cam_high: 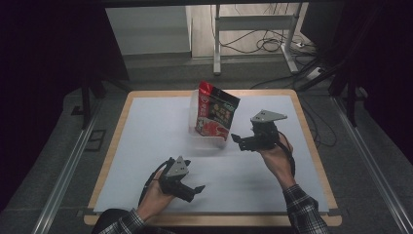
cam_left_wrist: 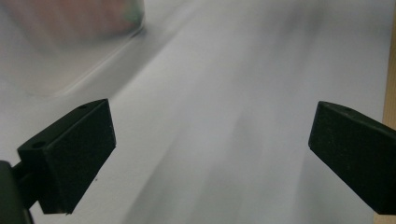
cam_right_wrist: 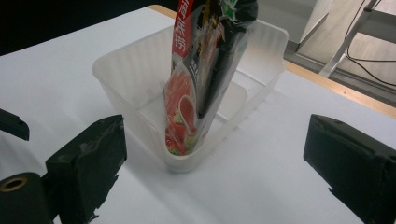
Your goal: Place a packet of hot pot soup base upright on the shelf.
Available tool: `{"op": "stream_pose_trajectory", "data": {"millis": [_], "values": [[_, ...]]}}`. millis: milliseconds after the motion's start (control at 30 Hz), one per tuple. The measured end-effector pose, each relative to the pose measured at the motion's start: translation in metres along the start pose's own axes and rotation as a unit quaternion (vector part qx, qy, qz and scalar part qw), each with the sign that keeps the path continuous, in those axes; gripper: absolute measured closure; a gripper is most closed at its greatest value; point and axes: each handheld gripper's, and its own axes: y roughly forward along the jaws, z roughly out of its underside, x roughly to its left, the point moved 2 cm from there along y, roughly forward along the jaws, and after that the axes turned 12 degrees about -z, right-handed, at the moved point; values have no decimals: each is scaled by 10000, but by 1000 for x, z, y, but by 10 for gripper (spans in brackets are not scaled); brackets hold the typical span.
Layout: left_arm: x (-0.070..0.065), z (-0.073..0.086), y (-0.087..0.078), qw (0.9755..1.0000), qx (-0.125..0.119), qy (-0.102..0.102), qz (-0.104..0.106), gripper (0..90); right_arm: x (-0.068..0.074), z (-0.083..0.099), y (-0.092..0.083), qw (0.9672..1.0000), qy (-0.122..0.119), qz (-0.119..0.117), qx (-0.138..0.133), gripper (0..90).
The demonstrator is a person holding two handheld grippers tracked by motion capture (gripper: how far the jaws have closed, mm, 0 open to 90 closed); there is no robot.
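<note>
The pouch (cam_right_wrist: 198, 79) stands upright in the clear bin (cam_right_wrist: 116, 74), just ahead of the right tool (cam_right_wrist: 215, 163), wide open and empty. The left tool (cam_left_wrist: 210, 149) is open too. Placing seems done; next, back away without tipping it.

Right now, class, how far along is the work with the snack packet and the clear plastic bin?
Done: the snack packet stands on end inside the clear bin, leaning on a wall with its top above the rim. In hand: nothing; the right gripper is open, empty and apart from the bin, and the left gripper is open over the white table cover. Left: probably only drawing both grippers away.
</note>
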Motion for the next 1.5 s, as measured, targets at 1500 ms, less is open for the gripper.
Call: {"op": "stream_pose_trajectory", "data": {"millis": [1500], "values": [[4, 0, -3, 9999, -47, -36, -130, 0, 7, 44, -34, 9985, 134, 281, 446, 59]]}}
